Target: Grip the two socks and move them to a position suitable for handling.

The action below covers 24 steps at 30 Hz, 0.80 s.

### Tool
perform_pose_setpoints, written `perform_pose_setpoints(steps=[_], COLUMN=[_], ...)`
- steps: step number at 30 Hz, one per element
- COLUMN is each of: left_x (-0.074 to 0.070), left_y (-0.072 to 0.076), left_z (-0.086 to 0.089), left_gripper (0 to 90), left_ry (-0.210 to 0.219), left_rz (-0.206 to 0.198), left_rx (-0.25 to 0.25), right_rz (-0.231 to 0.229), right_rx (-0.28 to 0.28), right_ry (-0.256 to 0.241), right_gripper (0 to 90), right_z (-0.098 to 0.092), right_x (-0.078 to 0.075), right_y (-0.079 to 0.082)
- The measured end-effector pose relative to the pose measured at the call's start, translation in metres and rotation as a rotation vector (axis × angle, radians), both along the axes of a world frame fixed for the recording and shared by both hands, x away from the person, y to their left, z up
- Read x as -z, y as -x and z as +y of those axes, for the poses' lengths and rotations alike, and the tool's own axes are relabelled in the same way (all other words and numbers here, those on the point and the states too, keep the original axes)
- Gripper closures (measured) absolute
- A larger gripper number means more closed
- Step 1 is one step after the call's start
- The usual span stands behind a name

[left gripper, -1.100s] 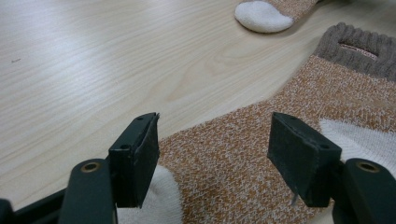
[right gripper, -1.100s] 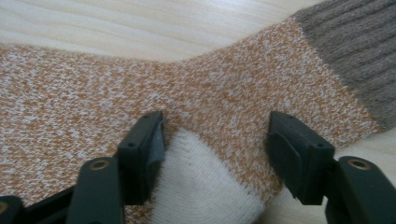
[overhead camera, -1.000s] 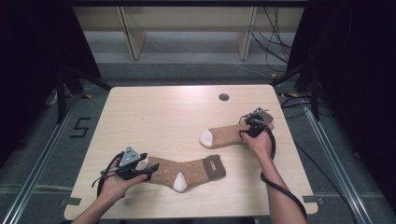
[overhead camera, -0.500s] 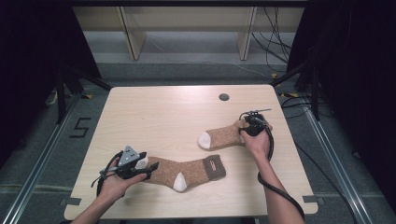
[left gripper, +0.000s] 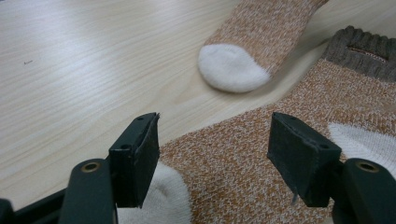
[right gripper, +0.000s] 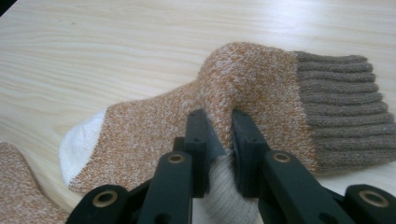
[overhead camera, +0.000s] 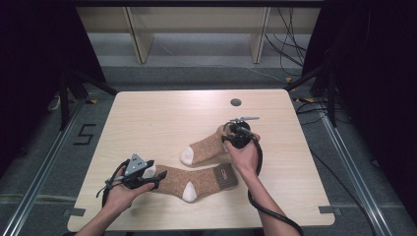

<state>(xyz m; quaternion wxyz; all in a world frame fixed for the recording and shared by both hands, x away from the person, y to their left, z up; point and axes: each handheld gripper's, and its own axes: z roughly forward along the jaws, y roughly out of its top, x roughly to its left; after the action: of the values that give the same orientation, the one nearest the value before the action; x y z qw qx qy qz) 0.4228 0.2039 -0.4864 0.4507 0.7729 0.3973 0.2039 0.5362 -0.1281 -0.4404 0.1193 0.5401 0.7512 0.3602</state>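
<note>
While the right gripper (right gripper: pixel 218 135) pinches a fold of the far sock (overhead camera: pixel 209 147) near its heel, its jaws pressed almost together on the cloth, the left gripper (left gripper: pixel 215 158) rests with jaws spread wide over the toe end of the near sock (overhead camera: pixel 192 178) and grips nothing.

Both socks lie on a pale wooden table (overhead camera: pixel 162 113), towards the person's edge. The near sock stretches roughly across the table, white toe at the left hand (overhead camera: pixel 123 194) and brown cuff out to the right, just beside the right hand (overhead camera: pixel 244 156). The far sock lies just beyond it, slanting, its white toe pointing left and towards the person, its ribbed cuff up under the right gripper. The two look close together, perhaps touching near the cuff of the near one; that cannot be told for sure.

The relation that matters: the far sock hangs from the right jaws with its length trailing leftwards, so laying it on its mate would likely mean carrying it towards the person and lining it up with the near sock's left-to-right run. The left gripper is the nearer one to that sock's toe.

Both socks are speckled orange-brown knit with white toes and heels and ribbed grey-brown cuffs; the near cuff carries a small label.
</note>
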Motion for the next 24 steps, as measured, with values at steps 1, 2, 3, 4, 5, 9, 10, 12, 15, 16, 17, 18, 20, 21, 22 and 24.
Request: perform_pose_setpoints(steps=[1,2,3,4,5,9,10,12,15,16,17,18,20,21,22,24], left_x=[0.000,0.000,0.000,0.000,0.000,0.000,0.001,0.002,0.003,0.004,0.003,0.003,0.003,0.004,0.004,0.004], left_y=[0.000,0.000,0.000,0.000,0.000,0.000,-0.001,0.000,-0.001,-0.001,-0.001,-0.001,-0.002,-0.002,-0.002,-0.002], left_z=[0.000,0.000,0.000,0.001,0.001,0.000,0.000,-0.001,-0.002,-0.002,-0.002,-0.002,-0.003,-0.003,-0.003,-0.003], left_gripper=[33.1,33.1,33.2,33.2,33.2,33.3,33.3,33.3,33.3,33.4,33.4,33.4,33.4,33.4,33.4,33.5], left_ry=[-0.001,-0.010,-0.009,-0.010,-0.011,-0.016,-0.014,-0.018,-0.019,-0.019,-0.023,-0.024,-0.024,-0.022,-0.020,-0.021], left_rz=[0.000,0.001,0.001,0.001,0.001,0.002,0.005,0.008,0.011,0.011,0.010,0.011,0.012,0.012,0.011,0.011], left_rx=[0.000,0.002,0.002,0.001,-0.001,-0.007,0.003,0.002,0.012,0.012,0.008,0.008,0.007,0.010,0.011,0.009], right_rz=[0.000,0.002,0.018,0.026,0.028,0.061,0.061,0.074,0.084,0.119,0.109,0.124,0.134,0.133,0.137,0.140], right_rx=[-0.004,-0.004,0.004,0.016,0.008,0.010,0.010,0.008,-0.010,0.007,-0.011,-0.019,-0.013,-0.056,-0.084,-0.101], right_ry=[0.000,0.007,0.005,0.015,0.022,0.016,0.016,0.027,0.043,0.067,0.078,0.094,0.084,0.084,0.089,0.111], right_gripper=[79.0,78.7,78.5,78.0,77.7,76.5,76.5,75.9,74.6,74.2,73.7,72.6,72.0,70.4,67.1,63.7], right_z=[0.007,0.011,0.015,0.023,0.026,0.044,0.044,0.051,0.060,0.064,0.065,0.070,0.072,0.074,0.078,0.080], right_x=[0.002,0.004,0.004,0.009,0.011,0.018,0.018,0.022,0.028,0.029,0.032,0.034,0.034,0.035,0.035,0.034], right_y=[0.001,0.002,0.003,0.004,0.004,0.009,0.009,0.009,0.010,0.011,0.011,0.012,0.013,0.013,0.015,0.015])
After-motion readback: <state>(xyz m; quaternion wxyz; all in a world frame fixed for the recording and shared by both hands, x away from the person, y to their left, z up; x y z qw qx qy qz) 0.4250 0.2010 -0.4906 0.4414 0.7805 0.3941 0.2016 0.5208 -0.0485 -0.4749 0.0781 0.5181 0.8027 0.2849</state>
